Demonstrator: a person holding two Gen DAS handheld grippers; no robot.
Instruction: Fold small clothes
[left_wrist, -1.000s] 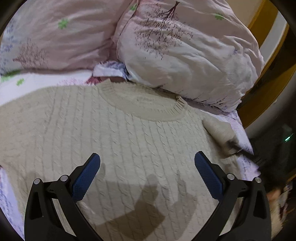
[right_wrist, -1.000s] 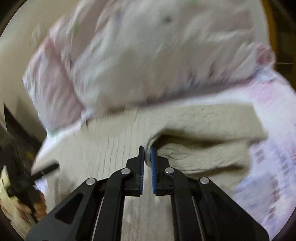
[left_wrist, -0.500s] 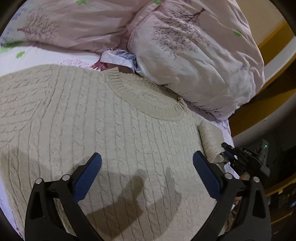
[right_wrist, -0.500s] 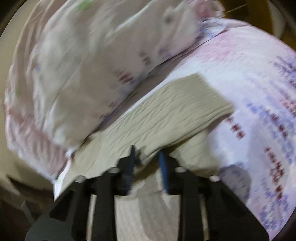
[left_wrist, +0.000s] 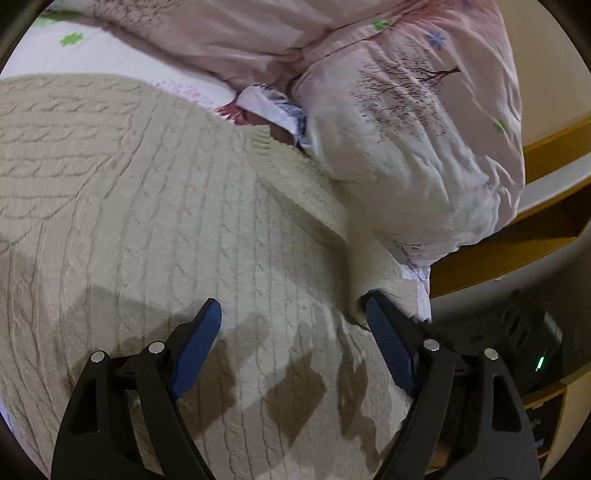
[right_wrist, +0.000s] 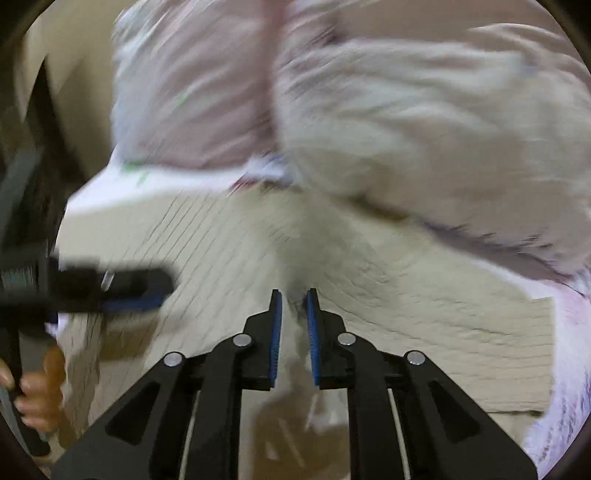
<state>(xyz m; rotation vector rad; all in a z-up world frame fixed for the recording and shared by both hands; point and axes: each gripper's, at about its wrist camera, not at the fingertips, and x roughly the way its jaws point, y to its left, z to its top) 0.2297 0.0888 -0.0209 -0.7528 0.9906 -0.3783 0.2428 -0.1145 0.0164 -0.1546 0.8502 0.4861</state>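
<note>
Early stage, I judge: cream cable-knit sweater (left_wrist: 155, 229) lies on the bed, mostly unfolded. My left gripper (left_wrist: 295, 332) hovers, jaws released; right gripper (right_wrist: 294, 299) jaws narrowly parted, grasp unclear.

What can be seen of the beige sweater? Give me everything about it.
The sweater is a beige cable-knit pullover with a ribbed round collar, spread flat over the floral bedsheet, its collar end against the pink pillows. The open left gripper hovers above its body and casts shadows on the knit. In the blurred right wrist view, the right gripper has its nearly shut jaws on a raised fold of the knit, and a sleeve lies folded across the body.
</note>
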